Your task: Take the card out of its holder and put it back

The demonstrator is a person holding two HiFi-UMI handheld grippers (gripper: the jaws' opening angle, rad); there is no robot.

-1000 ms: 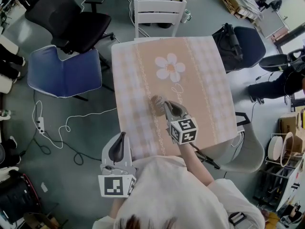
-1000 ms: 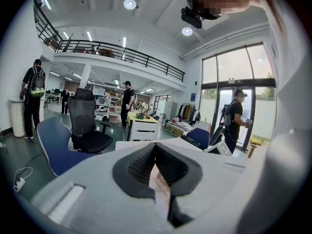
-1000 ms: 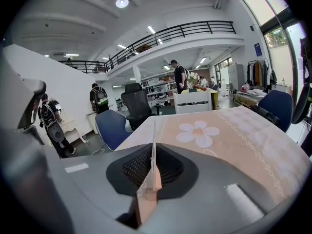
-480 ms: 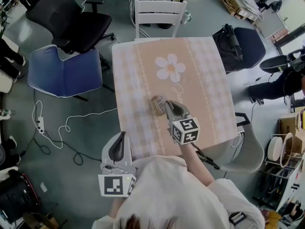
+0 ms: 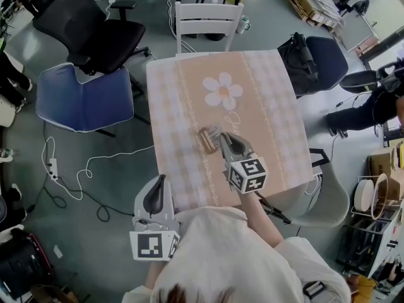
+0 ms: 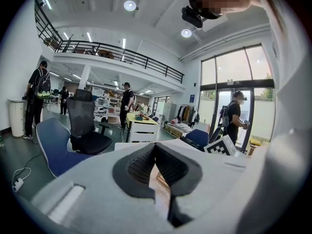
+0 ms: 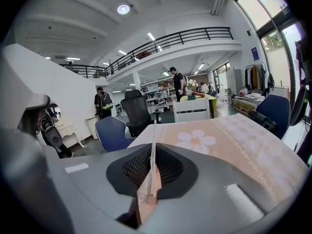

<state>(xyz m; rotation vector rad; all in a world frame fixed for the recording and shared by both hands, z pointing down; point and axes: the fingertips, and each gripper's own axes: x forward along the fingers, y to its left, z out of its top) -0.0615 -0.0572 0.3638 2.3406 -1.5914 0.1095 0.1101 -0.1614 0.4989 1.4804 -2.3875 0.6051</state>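
The right gripper (image 5: 223, 137) has eased back toward the person over the last second, its marker cube sitting a little lower and further right in the head view than before. Its jaws are clamped on the card (image 7: 154, 179), which stands edge-on between the pads in the right gripper view. The brown holder (image 5: 206, 140) lies on the desk (image 5: 189, 93) just beyond the gripper tip, no longer blurred by motion. This reads as the card being drawn clear of the holder, so the first half of the task looks nearly or just done; sliding it back in remains. The left gripper (image 5: 160, 185) hangs off the desk edge near the person's body, closed and empty, giving the holder no support
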